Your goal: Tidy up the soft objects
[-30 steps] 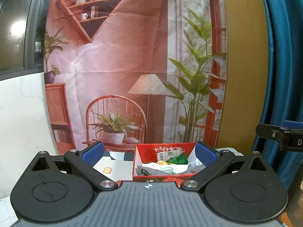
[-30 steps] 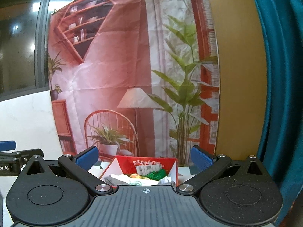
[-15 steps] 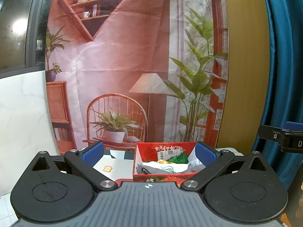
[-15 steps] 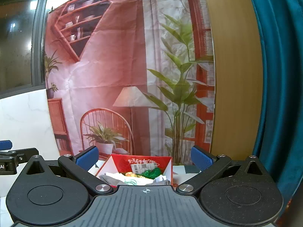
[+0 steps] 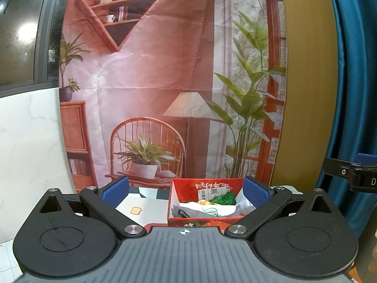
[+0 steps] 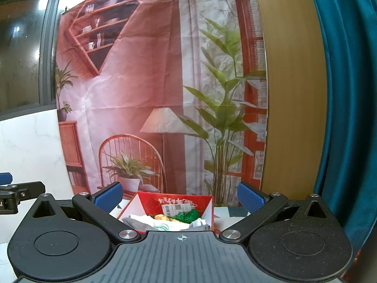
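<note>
A red open box (image 5: pixel 179 189) stands ahead of me on the table; it also shows in the right wrist view (image 6: pixel 150 201). It holds soft things: grey cloth (image 5: pixel 190 212), white cloth (image 5: pixel 223 210) and a green mesh bundle (image 5: pixel 223 199). My left gripper (image 5: pixel 185 189) is open and empty, held back from the box and above the table. My right gripper (image 6: pixel 180 195) is open and empty, also short of the box. Each gripper shows at the edge of the other's view.
A white card with a toast picture (image 5: pixel 139 211) lies left of the box on a checkered tablecloth (image 5: pixel 146 191). A printed room backdrop (image 5: pixel 165 82) hangs behind. A blue curtain (image 5: pixel 353 94) hangs at the right, a marble wall (image 5: pixel 28 141) at the left.
Both grippers have tilted slightly, so the box sits a little lower in each view. Both stay open and empty. The box and its contents have not moved.
</note>
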Demonstrator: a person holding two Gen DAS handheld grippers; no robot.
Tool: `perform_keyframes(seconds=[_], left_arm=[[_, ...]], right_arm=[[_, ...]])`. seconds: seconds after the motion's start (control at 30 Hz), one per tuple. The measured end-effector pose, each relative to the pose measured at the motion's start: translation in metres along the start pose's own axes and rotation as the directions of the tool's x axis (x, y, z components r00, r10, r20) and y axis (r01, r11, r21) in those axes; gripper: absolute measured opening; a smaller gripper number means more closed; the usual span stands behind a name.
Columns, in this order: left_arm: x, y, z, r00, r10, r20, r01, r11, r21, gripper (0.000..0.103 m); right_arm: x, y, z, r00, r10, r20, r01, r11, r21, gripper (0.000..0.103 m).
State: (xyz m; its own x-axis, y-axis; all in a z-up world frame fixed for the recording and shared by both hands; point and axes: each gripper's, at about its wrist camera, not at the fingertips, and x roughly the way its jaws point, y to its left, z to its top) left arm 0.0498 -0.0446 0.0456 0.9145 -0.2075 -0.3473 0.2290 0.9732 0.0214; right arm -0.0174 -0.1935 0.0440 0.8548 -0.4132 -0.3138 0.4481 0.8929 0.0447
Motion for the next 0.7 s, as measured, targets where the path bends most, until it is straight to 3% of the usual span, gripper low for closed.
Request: perform_keyframes(seconds=[0.7], left_arm=[[-0.0008,-0.0007,-0.0002,1.0,0.007,-0.001,-0.007,1.0,-0.005,0.103]], right_arm=[[0.0013,-0.0019,0.0001,1.0,-0.004,-0.004,0.004,1.0,-0.007,0.103]])
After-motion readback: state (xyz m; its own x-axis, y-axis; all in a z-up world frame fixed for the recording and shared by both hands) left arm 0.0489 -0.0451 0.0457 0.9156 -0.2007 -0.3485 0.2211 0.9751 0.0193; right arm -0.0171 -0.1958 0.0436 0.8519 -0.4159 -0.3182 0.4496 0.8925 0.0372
